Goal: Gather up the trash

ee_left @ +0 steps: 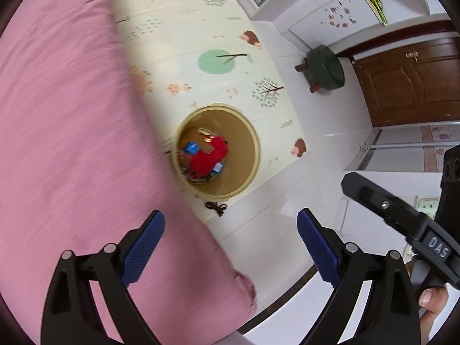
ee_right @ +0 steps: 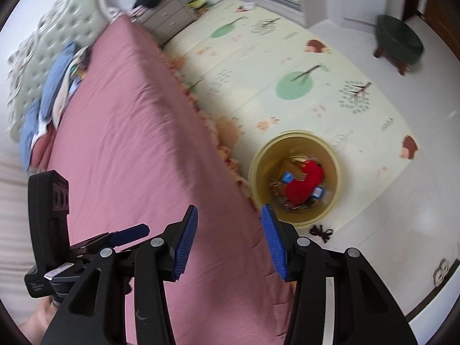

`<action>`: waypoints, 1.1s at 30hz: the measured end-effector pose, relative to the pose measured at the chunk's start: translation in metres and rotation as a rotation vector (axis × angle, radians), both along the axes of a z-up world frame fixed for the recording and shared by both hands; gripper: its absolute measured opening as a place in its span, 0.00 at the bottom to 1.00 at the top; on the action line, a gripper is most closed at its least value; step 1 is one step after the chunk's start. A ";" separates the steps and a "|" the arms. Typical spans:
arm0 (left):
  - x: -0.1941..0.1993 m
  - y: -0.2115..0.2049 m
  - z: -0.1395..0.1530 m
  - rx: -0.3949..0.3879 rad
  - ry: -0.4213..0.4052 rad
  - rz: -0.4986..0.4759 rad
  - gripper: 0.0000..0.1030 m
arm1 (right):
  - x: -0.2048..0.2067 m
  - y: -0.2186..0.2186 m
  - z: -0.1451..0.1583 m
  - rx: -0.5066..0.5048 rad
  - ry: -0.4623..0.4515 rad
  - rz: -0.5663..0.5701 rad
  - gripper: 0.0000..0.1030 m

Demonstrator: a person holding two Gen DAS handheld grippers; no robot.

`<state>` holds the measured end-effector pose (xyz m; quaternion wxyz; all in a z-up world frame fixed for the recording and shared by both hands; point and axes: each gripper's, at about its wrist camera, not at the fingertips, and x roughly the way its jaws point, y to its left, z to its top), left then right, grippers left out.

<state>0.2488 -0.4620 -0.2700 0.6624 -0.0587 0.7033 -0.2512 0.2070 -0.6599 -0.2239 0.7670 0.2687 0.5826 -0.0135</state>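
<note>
- Bright, even daylight fills both views; the white floor point(ee_left: 290, 172) shows soft glare.
- Fisheye distortion bends straight lines, with dark vignetting at the corners.
- Motion blur smears the pink bed point(ee_right: 138, 132) and headboard point(ee_right: 57, 40).
- Shadows are faint and diffuse.

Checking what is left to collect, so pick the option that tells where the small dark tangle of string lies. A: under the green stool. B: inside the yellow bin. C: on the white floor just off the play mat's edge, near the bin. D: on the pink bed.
C: the dark string tangle lies on the white floor just past the play mat, close to the yellow bin.
</note>
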 end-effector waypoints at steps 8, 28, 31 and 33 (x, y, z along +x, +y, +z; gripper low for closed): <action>-0.034 0.104 0.004 0.032 -0.004 0.134 0.90 | -0.002 0.107 -0.003 0.041 0.024 0.205 0.46; -0.137 0.273 0.020 0.109 -0.065 0.363 0.90 | -0.047 0.290 0.022 0.027 0.031 0.512 0.59; -0.148 0.288 0.049 0.138 -0.144 0.400 0.91 | -0.059 0.307 0.048 0.027 -0.017 0.539 0.62; -0.154 0.302 0.073 0.141 -0.182 0.431 0.92 | -0.064 0.313 0.064 0.023 -0.048 0.550 0.65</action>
